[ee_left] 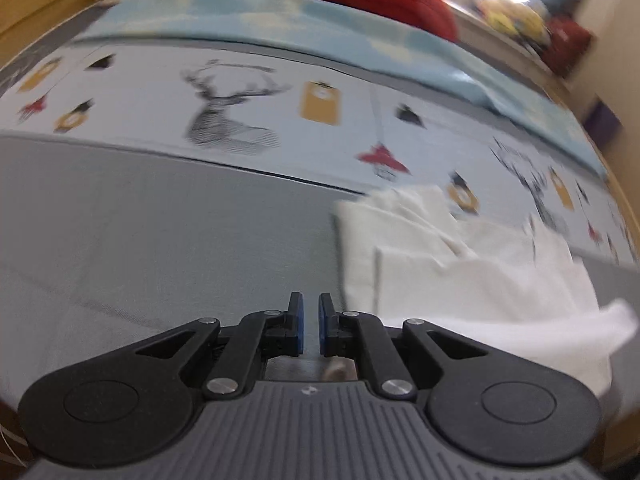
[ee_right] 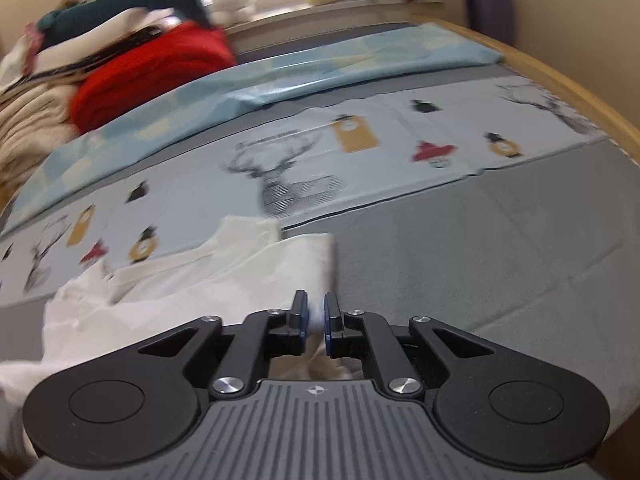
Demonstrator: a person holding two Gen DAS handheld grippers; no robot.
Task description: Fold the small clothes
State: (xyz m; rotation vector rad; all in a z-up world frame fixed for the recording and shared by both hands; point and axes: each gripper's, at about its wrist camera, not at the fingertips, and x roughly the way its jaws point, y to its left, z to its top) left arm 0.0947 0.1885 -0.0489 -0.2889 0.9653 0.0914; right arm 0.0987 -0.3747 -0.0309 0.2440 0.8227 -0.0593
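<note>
A white garment [ee_left: 460, 280] lies crumpled on the grey sheet [ee_left: 160, 232], to the right of my left gripper [ee_left: 311, 320]. That gripper's jaws stand almost together. A scrap of pale cloth shows low between its fingers, and the garment's edge runs under the right one. In the right wrist view the same white garment [ee_right: 224, 276] spreads to the left. My right gripper [ee_right: 316, 318] is shut on its near right corner, with white cloth between the blue pads [ee_right: 327, 320].
Beyond the garment lies a pale sheet printed with deer [ee_right: 296, 188], then a light blue cloth [ee_right: 280, 76]. A pile of red [ee_right: 152, 68], cream and dark clothes sits at the back left. A wooden bed frame [ee_right: 580, 92] borders the right side.
</note>
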